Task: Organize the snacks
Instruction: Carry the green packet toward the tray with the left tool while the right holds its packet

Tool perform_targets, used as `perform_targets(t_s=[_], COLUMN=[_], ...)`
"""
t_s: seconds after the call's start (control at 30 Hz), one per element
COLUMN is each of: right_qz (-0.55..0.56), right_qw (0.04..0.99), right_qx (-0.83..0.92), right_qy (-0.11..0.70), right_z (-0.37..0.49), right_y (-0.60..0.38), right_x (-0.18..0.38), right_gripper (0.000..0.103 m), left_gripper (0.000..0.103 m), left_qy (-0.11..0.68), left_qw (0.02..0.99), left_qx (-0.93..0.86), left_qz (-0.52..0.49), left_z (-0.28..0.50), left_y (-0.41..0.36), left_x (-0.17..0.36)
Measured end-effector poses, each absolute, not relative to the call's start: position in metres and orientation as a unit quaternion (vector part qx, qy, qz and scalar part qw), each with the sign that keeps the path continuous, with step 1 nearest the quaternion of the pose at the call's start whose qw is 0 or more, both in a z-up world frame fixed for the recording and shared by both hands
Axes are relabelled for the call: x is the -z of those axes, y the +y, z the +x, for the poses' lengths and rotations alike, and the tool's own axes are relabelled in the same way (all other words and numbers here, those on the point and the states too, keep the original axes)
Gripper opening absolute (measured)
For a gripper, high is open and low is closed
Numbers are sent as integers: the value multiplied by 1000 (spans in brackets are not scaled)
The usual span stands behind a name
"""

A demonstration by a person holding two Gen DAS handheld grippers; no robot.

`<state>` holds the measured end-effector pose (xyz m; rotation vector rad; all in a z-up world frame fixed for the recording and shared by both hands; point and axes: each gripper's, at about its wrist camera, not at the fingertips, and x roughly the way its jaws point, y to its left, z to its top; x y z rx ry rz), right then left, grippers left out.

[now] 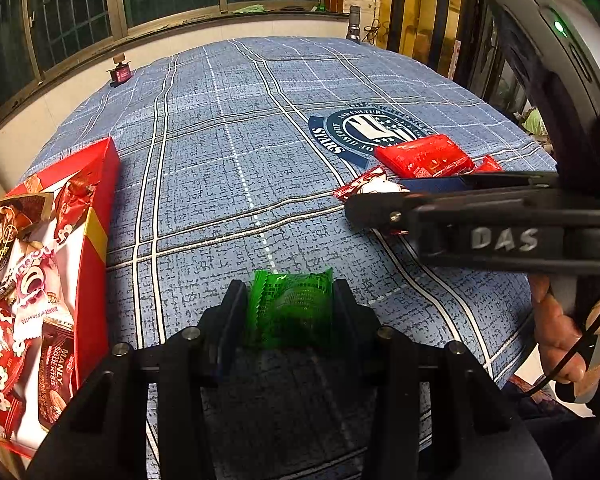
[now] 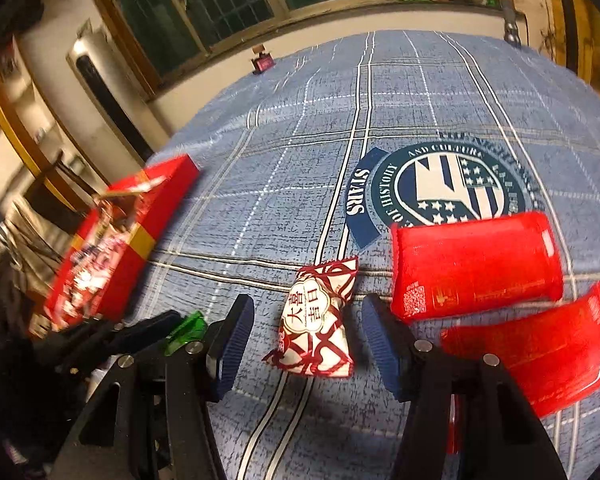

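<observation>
You are clamping green candy (image 1: 290, 310) in left gripper (image 1: 290, 312), angled down over tabletop (image 1: 228, 152) beside red box (image 1: 96, 216). Right gripper (image 2: 308, 332), pointing down, is straddling white-red candy (image 2: 320, 320), pads not touching.

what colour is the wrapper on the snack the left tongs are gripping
Translucent green, with crimped zigzag ends: the green snack packet. It shows best in the left wrist view.

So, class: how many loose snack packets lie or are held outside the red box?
4. A green packet in the left claw; a red-and-white packet between the right claw's open fingers; two red packets to its right. More may be hidden.
</observation>
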<state>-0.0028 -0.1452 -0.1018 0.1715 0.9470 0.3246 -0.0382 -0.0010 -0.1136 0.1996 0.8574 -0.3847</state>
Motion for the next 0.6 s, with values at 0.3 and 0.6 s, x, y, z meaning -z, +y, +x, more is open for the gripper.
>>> perform_targets(t_s=[0.3, 0.6], right_qz=[-40, 7], right_qw=[886, 882], right_qx=[-100, -133], right_qy=[451, 451], right_z=[-5, -29], right_y=[-118, -145], right_x=[104, 96], right_gripper=[34, 33], left_gripper=[43, 41], left_qy=[418, 428], left_qw=[887, 885], left_qx=[171, 162], left_qz=[93, 83], left_z=[-38, -33], left_y=[-4, -7], left_x=[113, 111])
